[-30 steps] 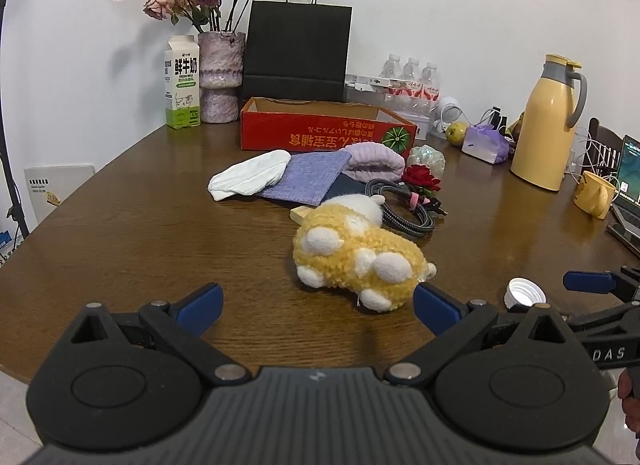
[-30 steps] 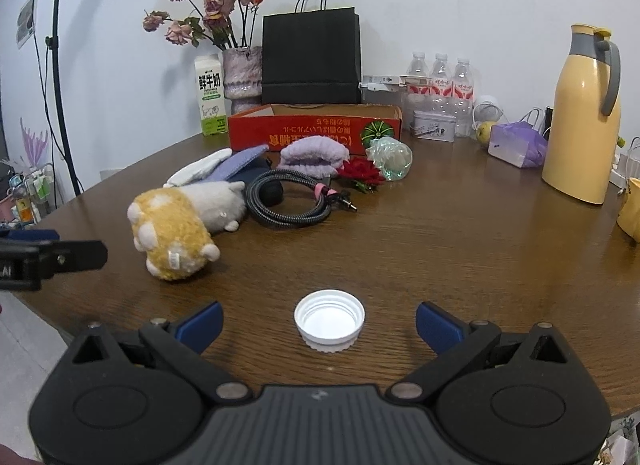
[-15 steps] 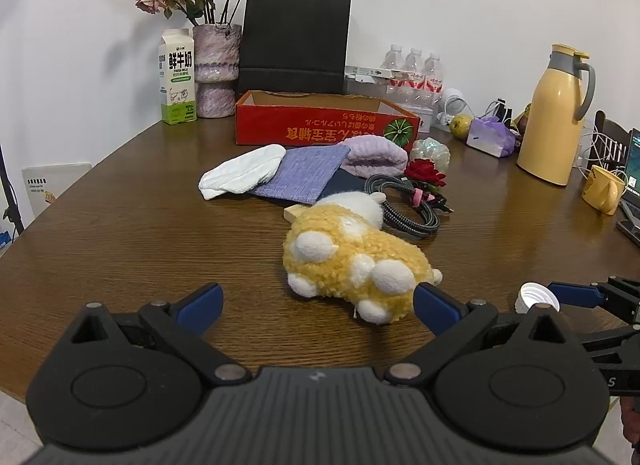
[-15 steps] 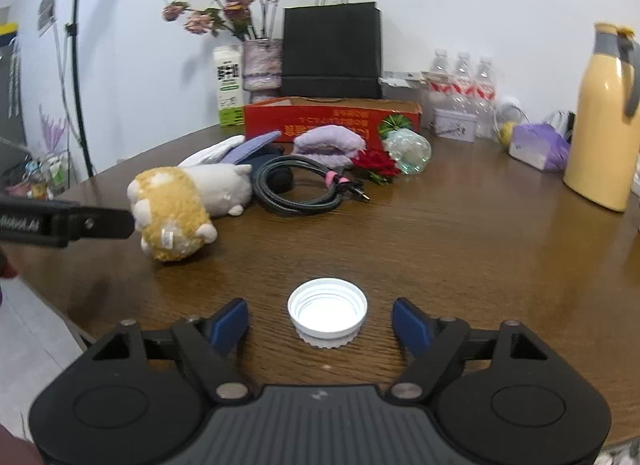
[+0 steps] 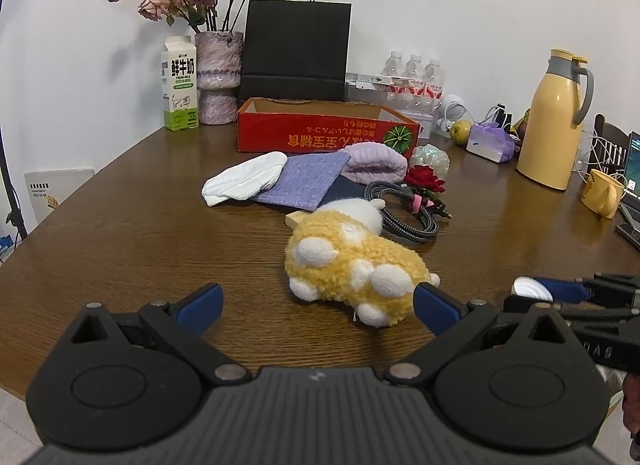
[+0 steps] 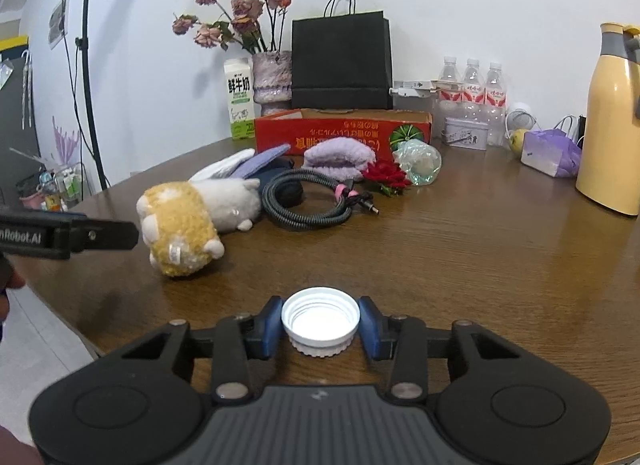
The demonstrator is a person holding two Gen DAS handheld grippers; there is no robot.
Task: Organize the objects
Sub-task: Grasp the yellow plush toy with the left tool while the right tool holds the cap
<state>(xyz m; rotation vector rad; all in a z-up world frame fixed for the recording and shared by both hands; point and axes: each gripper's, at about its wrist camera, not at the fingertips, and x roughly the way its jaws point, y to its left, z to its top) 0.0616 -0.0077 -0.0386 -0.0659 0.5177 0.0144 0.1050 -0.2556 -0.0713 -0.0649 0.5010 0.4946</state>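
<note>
Now the right tool [image 6: 320, 323] has its blue pads pressed on both sides of the white bottle cap [image 6: 320, 321], which sits open side up on the wooden table [image 6: 460, 249] near its front edge. Further left, the left tool [image 5: 316, 303] stands wide open and grips nothing, with the yellow plush toy [image 5: 352, 269] lying just beyond it, touching its right fingertip [image 5: 430, 301].

Yellow thermos [image 6: 612, 121]: right side cut by frame edge in the right wrist view. White cap [image 5: 532, 289]: partly hidden behind right gripper [image 5: 560, 292]. Box lettering [image 5: 328, 140]: illegible.
</note>
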